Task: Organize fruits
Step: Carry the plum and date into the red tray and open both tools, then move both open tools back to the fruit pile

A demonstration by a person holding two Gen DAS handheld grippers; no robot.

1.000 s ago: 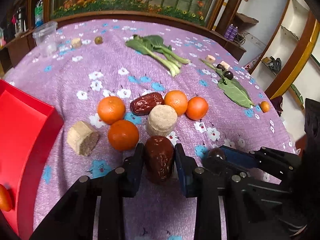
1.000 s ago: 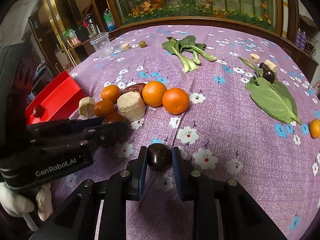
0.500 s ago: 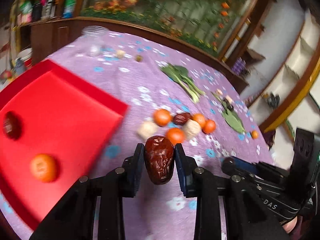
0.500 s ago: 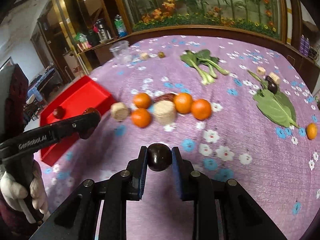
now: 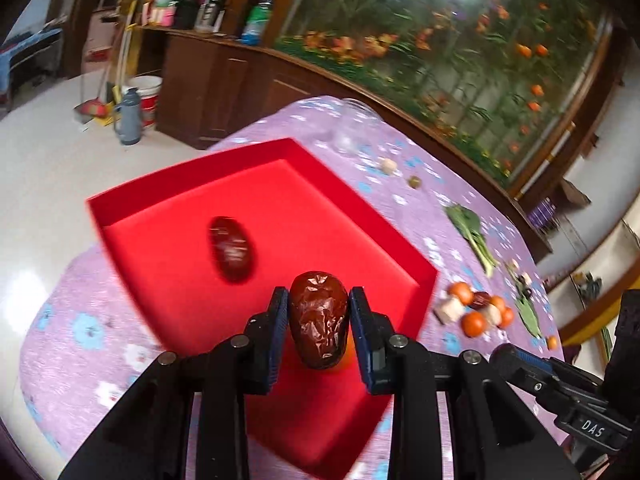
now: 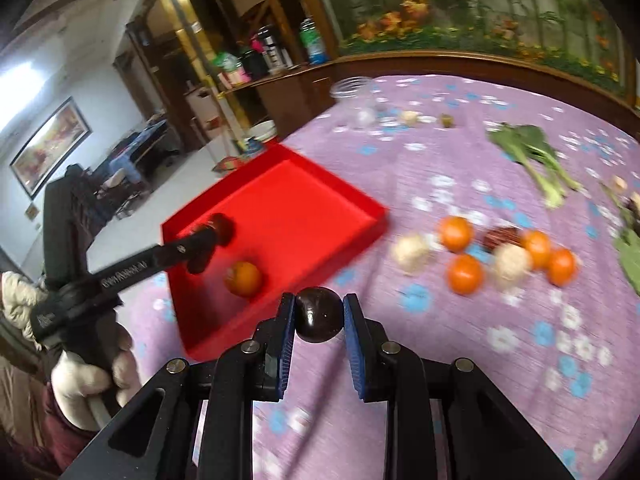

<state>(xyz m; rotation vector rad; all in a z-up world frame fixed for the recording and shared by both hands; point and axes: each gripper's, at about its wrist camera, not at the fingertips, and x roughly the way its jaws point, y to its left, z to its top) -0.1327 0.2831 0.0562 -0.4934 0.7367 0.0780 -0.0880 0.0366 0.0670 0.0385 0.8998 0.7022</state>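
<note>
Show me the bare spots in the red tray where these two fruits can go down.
The red tray is bare along its far side, beyond the date and the orange already in it. The near corner by the orange is tighter. The left gripper holds a date over the tray; the right gripper holds a dark plum.

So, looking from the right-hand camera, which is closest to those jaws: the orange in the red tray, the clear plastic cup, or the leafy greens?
1. Orange in the red tray: nearest, just ahead and left of the right gripper.
2. Leafy green vegetable: farther, up to the right on the purple cloth.
3. Clear plastic cup: farthest, at the table's far edge.
</note>
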